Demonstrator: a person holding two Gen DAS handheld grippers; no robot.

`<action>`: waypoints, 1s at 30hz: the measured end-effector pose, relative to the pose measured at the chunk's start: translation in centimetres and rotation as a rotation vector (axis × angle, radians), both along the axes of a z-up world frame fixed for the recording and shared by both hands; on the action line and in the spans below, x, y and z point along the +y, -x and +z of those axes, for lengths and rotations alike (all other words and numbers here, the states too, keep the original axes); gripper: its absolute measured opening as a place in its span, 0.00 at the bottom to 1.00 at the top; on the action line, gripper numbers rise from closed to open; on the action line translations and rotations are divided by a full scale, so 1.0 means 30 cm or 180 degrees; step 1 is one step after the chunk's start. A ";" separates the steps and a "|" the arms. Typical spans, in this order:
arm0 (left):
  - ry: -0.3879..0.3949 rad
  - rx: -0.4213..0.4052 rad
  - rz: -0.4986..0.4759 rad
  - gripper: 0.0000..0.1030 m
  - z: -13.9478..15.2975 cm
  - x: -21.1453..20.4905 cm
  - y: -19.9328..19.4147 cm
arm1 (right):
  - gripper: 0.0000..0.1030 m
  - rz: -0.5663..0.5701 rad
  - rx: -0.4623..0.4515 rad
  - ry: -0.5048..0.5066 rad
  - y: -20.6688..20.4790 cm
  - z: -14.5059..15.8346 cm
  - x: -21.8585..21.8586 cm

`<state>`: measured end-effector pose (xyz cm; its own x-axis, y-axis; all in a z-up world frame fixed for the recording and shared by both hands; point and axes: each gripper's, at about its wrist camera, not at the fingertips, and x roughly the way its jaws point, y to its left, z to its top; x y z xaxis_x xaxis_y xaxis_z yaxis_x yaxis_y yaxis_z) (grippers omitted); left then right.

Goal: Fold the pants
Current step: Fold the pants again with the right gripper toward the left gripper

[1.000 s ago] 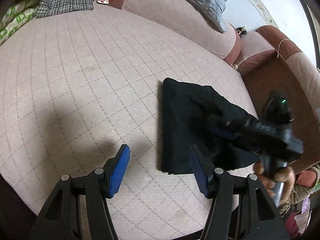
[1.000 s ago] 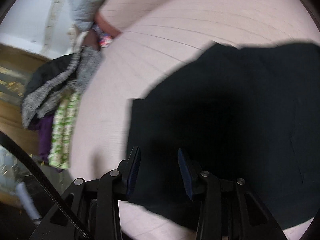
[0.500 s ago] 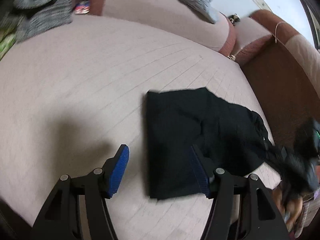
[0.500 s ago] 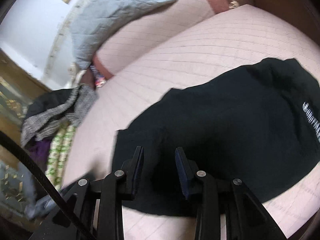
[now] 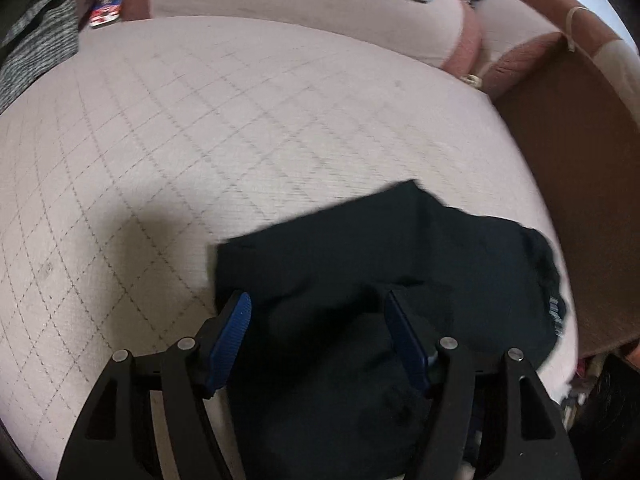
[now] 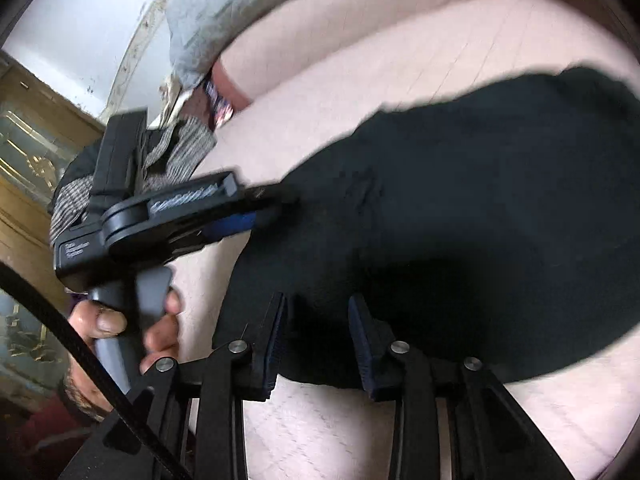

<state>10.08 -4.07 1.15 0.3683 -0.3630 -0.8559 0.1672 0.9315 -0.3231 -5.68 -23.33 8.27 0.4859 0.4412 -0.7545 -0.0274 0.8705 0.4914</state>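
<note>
The black pants (image 5: 400, 272) lie folded in a compact bundle on the pink quilted sofa seat (image 5: 200, 140), directly under both tools. The left tool (image 5: 318, 330) hovers wide open over their near edge, gripping nothing. The right tool (image 6: 316, 330) is partly open above the cloth, also empty. A grey knit garment (image 6: 176, 160) lies beyond the left tool.

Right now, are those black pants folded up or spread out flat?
Folded, partly. The black pants lie as a compact doubled bundle on the quilted cushion, one layer overlapping another; no separate legs show.
</note>
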 end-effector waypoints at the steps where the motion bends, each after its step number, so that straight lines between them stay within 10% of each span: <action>1: 0.0031 -0.0039 -0.0050 0.66 0.028 -0.007 0.007 | 0.35 -0.0075 -0.0048 0.0010 0.016 0.015 -0.021; 12: 0.0049 -0.0307 -0.1300 0.72 0.225 -0.537 0.006 | 0.52 -0.1859 -0.0270 0.0088 0.324 0.121 -0.485; 30: -0.0774 0.0037 -0.2589 0.83 -0.076 -1.218 -0.081 | 0.55 -0.1969 -0.0224 -0.0166 0.182 -0.018 -0.593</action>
<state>12.50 -40.61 -1.13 0.0629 -0.3162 -0.9466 0.8130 0.5664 -0.1352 -11.15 -41.13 7.74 0.7110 0.0977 -0.6963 0.4401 0.7105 0.5491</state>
